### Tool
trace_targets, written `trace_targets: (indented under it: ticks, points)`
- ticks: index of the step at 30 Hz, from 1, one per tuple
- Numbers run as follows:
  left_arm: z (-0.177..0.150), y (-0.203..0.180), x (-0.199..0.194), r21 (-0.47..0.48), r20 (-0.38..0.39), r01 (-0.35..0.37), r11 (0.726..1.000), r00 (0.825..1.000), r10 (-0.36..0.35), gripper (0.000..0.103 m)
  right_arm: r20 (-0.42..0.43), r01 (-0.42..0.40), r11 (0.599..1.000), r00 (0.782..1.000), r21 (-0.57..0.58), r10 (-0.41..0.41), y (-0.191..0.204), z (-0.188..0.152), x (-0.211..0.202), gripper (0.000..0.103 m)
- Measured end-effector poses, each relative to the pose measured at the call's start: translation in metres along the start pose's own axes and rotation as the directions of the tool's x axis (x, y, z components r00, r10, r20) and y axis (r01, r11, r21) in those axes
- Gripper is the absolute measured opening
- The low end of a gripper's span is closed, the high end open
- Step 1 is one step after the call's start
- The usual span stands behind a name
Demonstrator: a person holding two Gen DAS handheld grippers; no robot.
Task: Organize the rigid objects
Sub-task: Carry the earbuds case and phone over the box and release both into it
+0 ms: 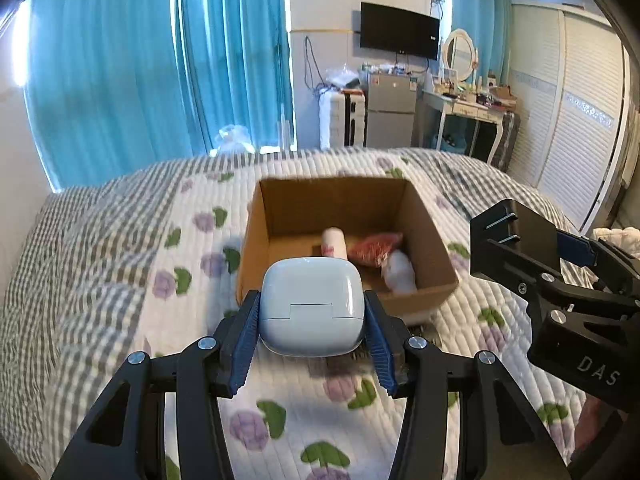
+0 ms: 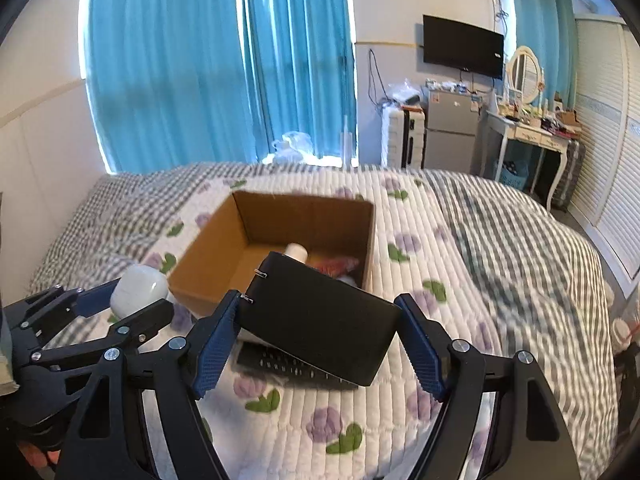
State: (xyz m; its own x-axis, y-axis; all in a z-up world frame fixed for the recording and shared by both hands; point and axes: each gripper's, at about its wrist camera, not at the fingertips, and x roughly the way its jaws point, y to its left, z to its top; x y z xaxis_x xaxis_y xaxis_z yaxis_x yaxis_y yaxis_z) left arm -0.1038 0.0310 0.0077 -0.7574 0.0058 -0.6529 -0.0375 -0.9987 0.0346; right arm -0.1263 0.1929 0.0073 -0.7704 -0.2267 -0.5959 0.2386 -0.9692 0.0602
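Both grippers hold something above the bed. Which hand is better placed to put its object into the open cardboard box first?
Probably the left. The left gripper holds the white rounded plastic case directly before the brown cardboard box. The right gripper holds a black rectangular block, bulkier and tilted.

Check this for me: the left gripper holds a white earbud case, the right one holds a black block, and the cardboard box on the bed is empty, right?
Not quite. The cardboard box isn't empty: the left wrist view shows a white tube, a red packet and a white item inside. The rest stands.
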Motion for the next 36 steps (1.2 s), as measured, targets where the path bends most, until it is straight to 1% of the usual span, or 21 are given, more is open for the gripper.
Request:
trace_targets:
  ticks: [6,10,12,15,18,22,26,30,36]
  points:
    - [0.035,-0.001,0.019,0.014,0.036,-0.042,0.999,0.998,0.042,0.051,0.028,-0.021,1.0,0.999,-0.013,0.021,-0.002,0.03,0.01,0.076]
    - [0.052,0.002,0.038,0.0,0.04,-0.037,0.999,0.998,0.037,0.051,0.05,-0.027,1.0,0.998,0.007,0.027,-0.009,0.051,0.022,0.076]
    - [0.057,0.002,0.05,0.001,0.036,-0.041,0.999,0.999,0.041,0.051,0.052,-0.028,1.0,0.998,0.007,0.027,-0.011,0.059,0.029,0.076]
    - [0.063,0.004,0.073,0.001,0.008,-0.042,0.999,0.999,0.042,0.051,0.049,-0.026,1.0,0.998,0.002,0.026,-0.015,0.071,0.044,0.076]
    - [0.064,0.007,0.096,-0.002,-0.017,-0.067,0.998,0.998,0.067,0.051,0.038,-0.03,1.0,0.999,0.002,0.03,-0.02,0.078,0.062,0.076]
    - [0.061,0.007,0.127,-0.004,-0.063,-0.072,0.997,0.995,0.072,0.051,0.018,-0.033,0.999,0.999,0.001,0.033,-0.023,0.08,0.085,0.076]
    - [0.054,0.001,0.15,0.018,-0.098,-0.073,0.997,0.992,0.074,0.051,-0.014,-0.038,0.999,0.999,-0.005,0.038,-0.022,0.075,0.107,0.076]
    - [0.047,-0.003,0.162,0.022,-0.121,-0.08,0.997,0.989,0.082,0.051,-0.038,-0.047,0.999,0.998,-0.004,0.047,-0.024,0.065,0.122,0.076]
    - [0.039,-0.004,0.17,0.013,-0.141,-0.087,0.996,0.986,0.088,0.053,-0.056,-0.064,0.998,0.996,0.002,0.064,-0.029,0.057,0.132,0.076]
